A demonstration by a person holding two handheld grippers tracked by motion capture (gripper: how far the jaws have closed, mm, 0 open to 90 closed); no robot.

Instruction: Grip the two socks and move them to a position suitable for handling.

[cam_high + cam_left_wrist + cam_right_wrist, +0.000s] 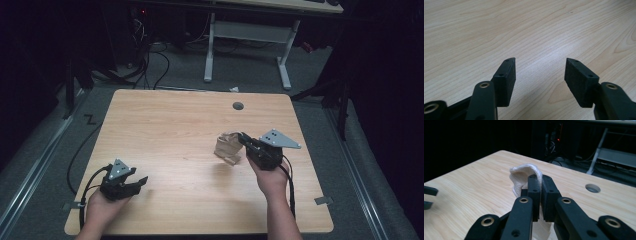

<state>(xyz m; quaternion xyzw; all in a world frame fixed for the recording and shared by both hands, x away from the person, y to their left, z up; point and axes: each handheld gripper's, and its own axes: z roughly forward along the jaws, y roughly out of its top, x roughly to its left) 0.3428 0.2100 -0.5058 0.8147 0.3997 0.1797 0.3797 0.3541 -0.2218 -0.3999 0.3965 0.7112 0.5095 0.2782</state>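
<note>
On the tabletop [165, 125]: pale wood, mostly bare, with a small round hole [238, 105] near the far edge.
Cloth [227, 146]: small, white and knitted, on the right half, lifted up at one end, lower end hanging down to the wood or just above it.
Cloth, seen up close [524, 176]: top edge folded over the tips of the jaws, pinched tight so it cannot slip out.
Right gripper [248, 144]: held in the right hand [272, 177], jaws closed nearly all the way, only the thin cloth between them.
Why held that way: a grip on one edge lets the rest hang loose and open out, maybe for spreading flat or folding.
Left gripper [137, 182]: held in the left hand [102, 202], low at the near left corner, well apart from the cloth.
Left jaws: wide open, nothing between the two black pads [507, 75], bare wood under them.
Why waiting there: out of the way for now, open and ready to grab another edge of the cloth.
Step in hand: looks like lifting the cloth up off the wood by one edge.
What could go wrong: a thin pinch like this could slide off with a fast pull.
Behind the tabletop: dark floor, black cables [150, 65] and a white desk frame [245, 45].
</note>
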